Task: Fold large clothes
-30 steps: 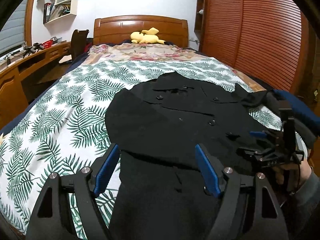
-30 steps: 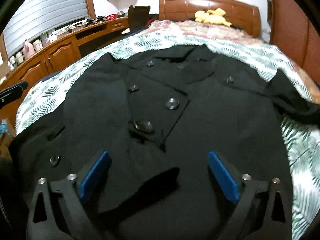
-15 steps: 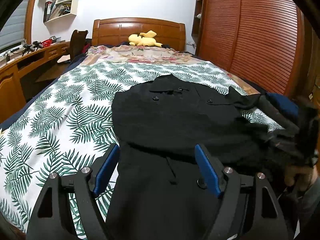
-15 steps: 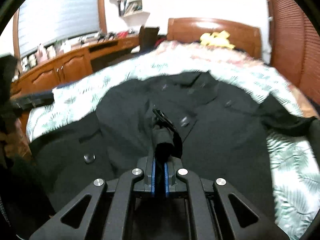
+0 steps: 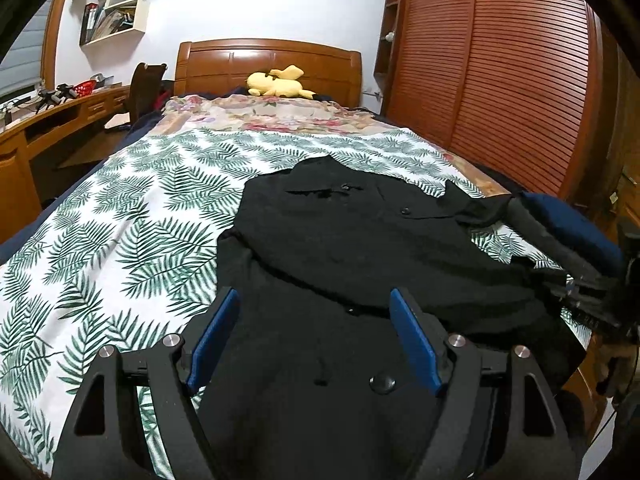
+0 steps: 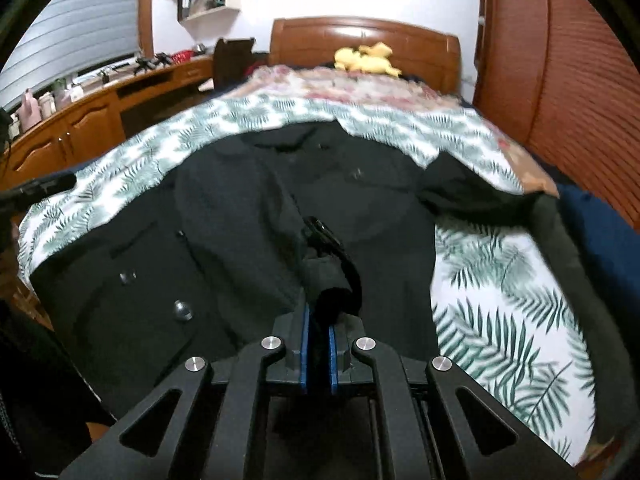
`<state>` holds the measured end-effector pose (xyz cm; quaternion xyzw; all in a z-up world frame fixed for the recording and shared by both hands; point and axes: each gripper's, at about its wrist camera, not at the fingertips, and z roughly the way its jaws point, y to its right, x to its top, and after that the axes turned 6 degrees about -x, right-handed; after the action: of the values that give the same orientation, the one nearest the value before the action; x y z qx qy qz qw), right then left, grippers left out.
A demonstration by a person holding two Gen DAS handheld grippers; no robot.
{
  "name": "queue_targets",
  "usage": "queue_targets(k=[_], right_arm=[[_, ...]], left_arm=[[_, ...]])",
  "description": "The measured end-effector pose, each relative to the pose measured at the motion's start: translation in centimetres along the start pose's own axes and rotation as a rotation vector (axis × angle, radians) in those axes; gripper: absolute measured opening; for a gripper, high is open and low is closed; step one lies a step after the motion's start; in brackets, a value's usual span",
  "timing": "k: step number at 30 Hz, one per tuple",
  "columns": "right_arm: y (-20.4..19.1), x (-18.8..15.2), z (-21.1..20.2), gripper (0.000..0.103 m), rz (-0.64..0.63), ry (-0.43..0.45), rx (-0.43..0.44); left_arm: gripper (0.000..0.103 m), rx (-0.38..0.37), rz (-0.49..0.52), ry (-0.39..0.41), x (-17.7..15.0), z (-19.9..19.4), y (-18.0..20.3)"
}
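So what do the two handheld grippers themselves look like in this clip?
Both match: the left gripper and right gripper have matte black angular frames with triangular cut-outs, silver round pivot bolts and flat blue finger pads. No cables or markings are visible.

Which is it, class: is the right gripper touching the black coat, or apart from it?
Touching. The right wrist view shows the right gripper with its blue pads closed on a bunched fold of the black coat, lifted off the bed.
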<state>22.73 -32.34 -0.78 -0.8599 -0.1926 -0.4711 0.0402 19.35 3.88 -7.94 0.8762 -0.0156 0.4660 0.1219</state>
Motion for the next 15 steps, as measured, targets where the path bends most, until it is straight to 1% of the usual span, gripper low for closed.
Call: queue_targets(k=[1, 3, 4, 5, 6, 8, 12, 15], right_arm=[[-0.3, 0.3, 0.2, 0.006, -0.003, -0.007, -0.004], [-0.8, 0.6, 0.7, 0.016, -0.011, -0.019, -0.025], [-0.9, 0.6, 0.6, 0.019, -0.017, -0.019, -0.044], [-1.7, 1.6, 1.1, 0.028, -0.022, -0.017, -0.060], [-2.5, 2.0, 1.0, 0.040, -0.026, -0.012, -0.073], [-2.8, 2.0, -0.2, 0.053, -0.022, 0.005, -0.086], [-3.0, 2.3, -1.0, 0.054, -0.024, 0.039, -0.066], [-3.5, 2.6, -0.9, 0.054, -0.044, 0.051, -0.021]], left_arm=[[0.078, -0.005, 0.000, 0.001, 0.1, 0.2, 0.2], [0.078, -0.016, -0.009, 0.001, 0.3, 0.7, 0.7], [0.078, -0.019, -0.014, 0.003, 0.4, 0.9, 0.9], [0.078, -0.025, -0.018, 0.005, 0.5, 1.2, 1.3], [0.078, -0.030, -0.019, 0.007, 0.7, 1.4, 1.5], [0.078, -0.042, -0.018, 0.014, 0.9, 1.8, 2.2], [0.078, -0.056, -0.006, 0.013, 1.2, 2.7, 3.5], [0.078, -0.056, 0.019, 0.012, 1.2, 3.2, 4.6]])
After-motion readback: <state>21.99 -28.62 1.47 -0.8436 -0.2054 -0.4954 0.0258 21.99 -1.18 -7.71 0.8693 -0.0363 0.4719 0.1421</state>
